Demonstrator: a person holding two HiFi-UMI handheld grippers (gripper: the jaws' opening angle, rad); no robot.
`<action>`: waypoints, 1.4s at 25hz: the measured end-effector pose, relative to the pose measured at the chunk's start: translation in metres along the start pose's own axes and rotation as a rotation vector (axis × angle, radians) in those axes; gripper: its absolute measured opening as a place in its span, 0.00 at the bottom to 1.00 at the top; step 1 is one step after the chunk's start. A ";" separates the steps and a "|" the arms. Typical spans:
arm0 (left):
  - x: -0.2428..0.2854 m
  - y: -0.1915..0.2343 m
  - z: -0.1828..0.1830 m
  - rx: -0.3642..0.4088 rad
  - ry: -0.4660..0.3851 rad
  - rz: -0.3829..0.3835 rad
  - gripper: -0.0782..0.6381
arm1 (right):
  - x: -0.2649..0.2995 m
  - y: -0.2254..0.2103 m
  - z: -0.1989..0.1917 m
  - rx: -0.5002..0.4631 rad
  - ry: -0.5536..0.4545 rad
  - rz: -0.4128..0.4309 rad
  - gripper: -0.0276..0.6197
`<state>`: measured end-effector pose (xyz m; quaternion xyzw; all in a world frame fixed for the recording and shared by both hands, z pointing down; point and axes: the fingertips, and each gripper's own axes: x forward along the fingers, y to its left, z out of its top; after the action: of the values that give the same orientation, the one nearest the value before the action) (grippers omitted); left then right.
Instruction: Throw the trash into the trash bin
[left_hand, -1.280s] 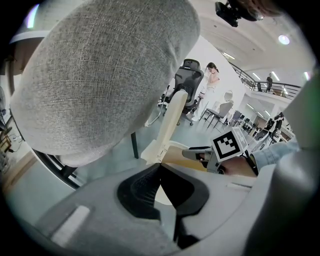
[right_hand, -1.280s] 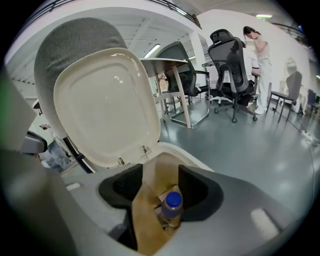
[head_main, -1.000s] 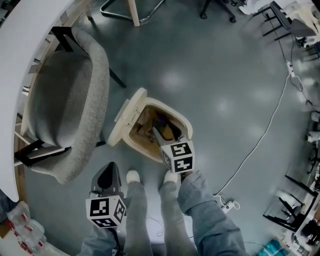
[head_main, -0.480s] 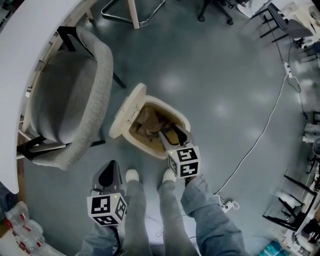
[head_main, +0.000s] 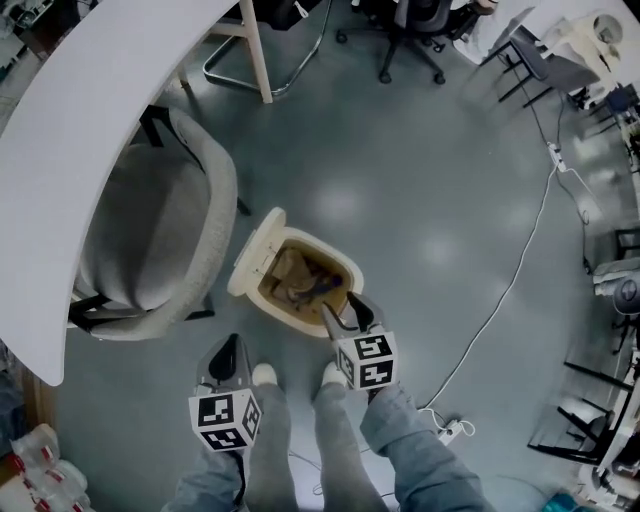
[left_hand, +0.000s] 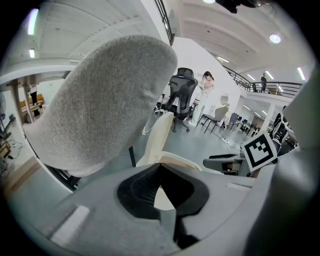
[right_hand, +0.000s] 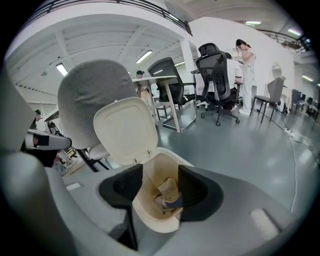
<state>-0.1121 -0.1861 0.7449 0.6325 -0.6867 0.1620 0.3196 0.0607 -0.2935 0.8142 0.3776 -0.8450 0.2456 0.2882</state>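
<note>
well, crumpled trash inside open bin

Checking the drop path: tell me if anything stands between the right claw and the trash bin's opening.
Nothing visible does. The lid stands open, and the open, empty right claw hangs by the near rim of the trash bin.

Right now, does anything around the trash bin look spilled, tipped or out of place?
Nothing stands out. The trash bin stands upright with its lid open, the trash lies inside it, and no litter shows on the floor around it. The right tool is open and empty.
</note>
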 end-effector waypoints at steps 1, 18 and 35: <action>-0.006 -0.003 0.006 0.004 -0.001 -0.003 0.12 | -0.011 0.004 0.002 0.000 0.008 -0.001 0.39; -0.100 -0.055 0.197 0.055 -0.092 -0.088 0.12 | -0.193 0.048 0.192 0.061 -0.032 -0.106 0.05; -0.155 -0.081 0.308 0.096 -0.283 -0.061 0.12 | -0.312 0.002 0.297 0.093 -0.279 -0.233 0.05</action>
<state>-0.1056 -0.2723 0.4013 0.6840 -0.6969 0.0940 0.1938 0.1409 -0.3251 0.3917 0.5161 -0.8151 0.1948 0.1768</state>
